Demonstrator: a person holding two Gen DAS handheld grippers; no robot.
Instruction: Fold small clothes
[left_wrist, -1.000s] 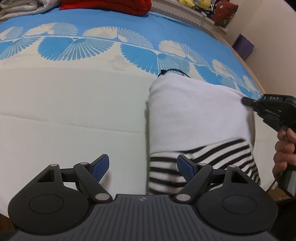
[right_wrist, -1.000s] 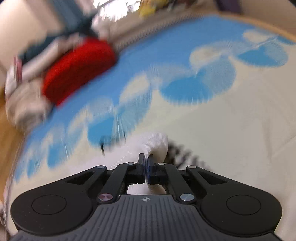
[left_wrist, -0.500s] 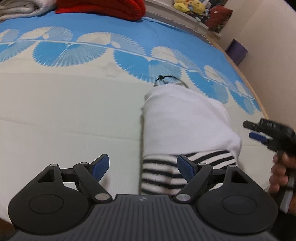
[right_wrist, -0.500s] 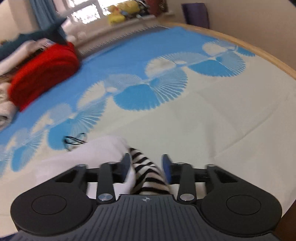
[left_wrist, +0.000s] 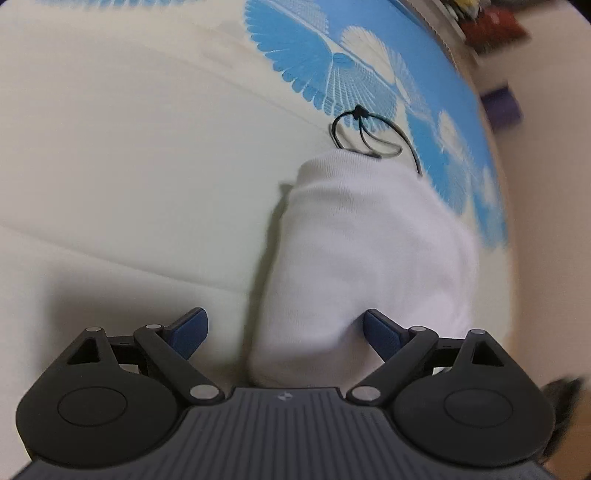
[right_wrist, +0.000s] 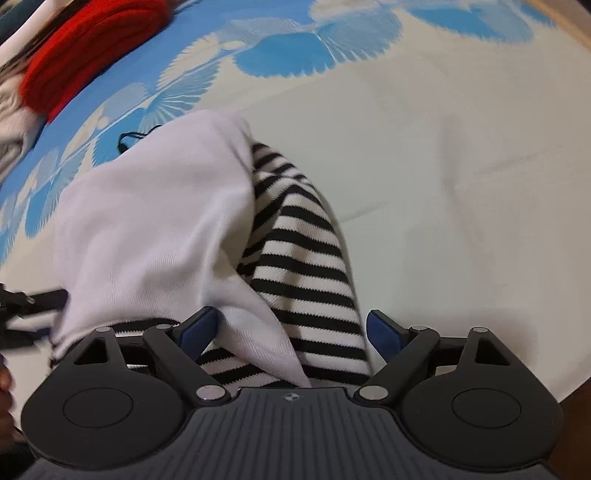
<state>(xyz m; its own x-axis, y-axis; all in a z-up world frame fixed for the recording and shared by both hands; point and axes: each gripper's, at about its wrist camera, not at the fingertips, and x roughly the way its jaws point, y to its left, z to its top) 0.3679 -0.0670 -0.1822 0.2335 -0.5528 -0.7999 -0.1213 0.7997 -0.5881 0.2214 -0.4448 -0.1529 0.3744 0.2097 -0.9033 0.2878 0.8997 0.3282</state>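
Folded white knit garment with black-and-white striped part (right_wrist: 303, 258) lies on cream-and-blue fan-print bed sheet (left_wrist: 129, 166). Left tool (left_wrist: 284, 330) wide, straddling white edge. Right tool (right_wrist: 291, 328) wide over stripes. No readable writing.

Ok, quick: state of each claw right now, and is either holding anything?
Left claw: open, holding nothing; white garment lies between its fingers.
Right claw: open, holding nothing, over the striped part.

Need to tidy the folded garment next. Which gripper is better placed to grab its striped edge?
Right, probably. The right gripper is open with the garment's striped edge between its fingers. The left gripper, also open, faces only the white garment; no stripes show there.
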